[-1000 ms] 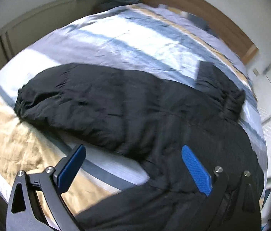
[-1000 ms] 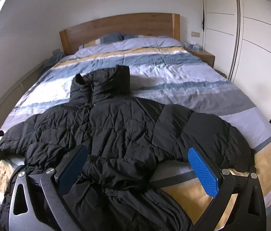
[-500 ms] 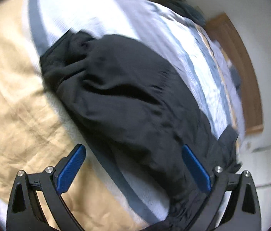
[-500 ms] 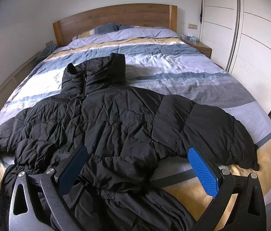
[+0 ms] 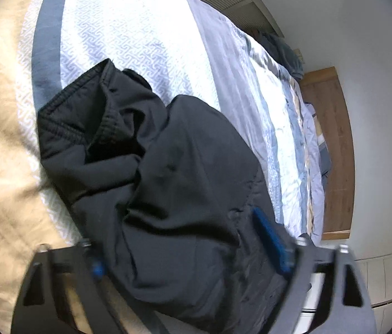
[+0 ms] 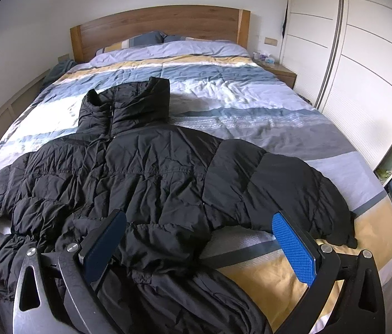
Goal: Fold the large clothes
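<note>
A large black puffer jacket [image 6: 151,178] lies front-up and spread across the striped bed, collar toward the headboard, both sleeves out to the sides. In the left wrist view its left sleeve [image 5: 168,172] fills the middle, cuff [image 5: 76,111] toward the upper left. My left gripper [image 5: 185,253] is open, low over this sleeve, with the sleeve fabric lying between its blue pads. My right gripper [image 6: 198,245] is open and empty, above the jacket's hem near the foot of the bed.
The bed [image 6: 223,94] has a wooden headboard [image 6: 157,25] and pillows at the far end. White wardrobe doors [image 6: 363,64] stand on the right, with a small bedside table [image 6: 276,69]. A low wall panel runs along the bed's left side.
My left gripper has swung left and dropped down onto the left sleeve, which now lies between its pads. My right gripper has drifted slightly forward over the hem.
</note>
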`<state>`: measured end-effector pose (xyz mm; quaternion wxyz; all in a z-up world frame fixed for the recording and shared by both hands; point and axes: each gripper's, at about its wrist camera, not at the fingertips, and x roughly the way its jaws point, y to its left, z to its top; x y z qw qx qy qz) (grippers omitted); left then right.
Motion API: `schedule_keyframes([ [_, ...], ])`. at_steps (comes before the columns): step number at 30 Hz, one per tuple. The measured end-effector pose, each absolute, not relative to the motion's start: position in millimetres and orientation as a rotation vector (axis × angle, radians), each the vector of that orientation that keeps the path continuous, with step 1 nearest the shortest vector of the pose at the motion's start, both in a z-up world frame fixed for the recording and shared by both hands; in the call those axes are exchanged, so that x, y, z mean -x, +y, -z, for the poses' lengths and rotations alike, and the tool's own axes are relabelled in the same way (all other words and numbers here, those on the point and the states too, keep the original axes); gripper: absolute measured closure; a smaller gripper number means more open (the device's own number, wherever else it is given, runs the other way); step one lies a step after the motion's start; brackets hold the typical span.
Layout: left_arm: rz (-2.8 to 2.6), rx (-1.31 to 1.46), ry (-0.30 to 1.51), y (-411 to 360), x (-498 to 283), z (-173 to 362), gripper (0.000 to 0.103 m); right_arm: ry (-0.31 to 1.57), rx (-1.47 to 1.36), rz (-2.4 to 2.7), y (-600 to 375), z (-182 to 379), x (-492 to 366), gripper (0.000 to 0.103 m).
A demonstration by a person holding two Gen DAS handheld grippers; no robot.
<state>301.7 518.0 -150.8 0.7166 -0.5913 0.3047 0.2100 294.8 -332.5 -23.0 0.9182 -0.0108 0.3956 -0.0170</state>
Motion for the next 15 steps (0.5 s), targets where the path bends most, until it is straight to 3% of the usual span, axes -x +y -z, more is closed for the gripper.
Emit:
schedule_keyframes([
  [2,-0.470,1.301,0.676,518.5,-301.5,148.3,0.044,0.812,0.023,0.033,-332.8,22.6,-294.6,0.000],
  [4,-0.466,1.306,0.672,518.0,-306.4,147.0,0.065,0.808,0.027,0.031,-333.0,21.2,-292.3,0.000],
  [7,-0.438,1.304,0.649,515.5,-302.9,140.0,0.082,0.799,0.023,0.024,-334.0,17.1,-286.8,0.000],
  [10,-0.395,1.264,0.626,507.9,-304.6,122.6,0.089,0.786,0.026,0.021,-335.6,10.8,-279.6,0.000],
  [15,-0.298,1.158,0.593,484.3,-316.4,78.4,0.092,0.760,0.016,0.025,-342.1,-2.8,-265.4,0.000],
])
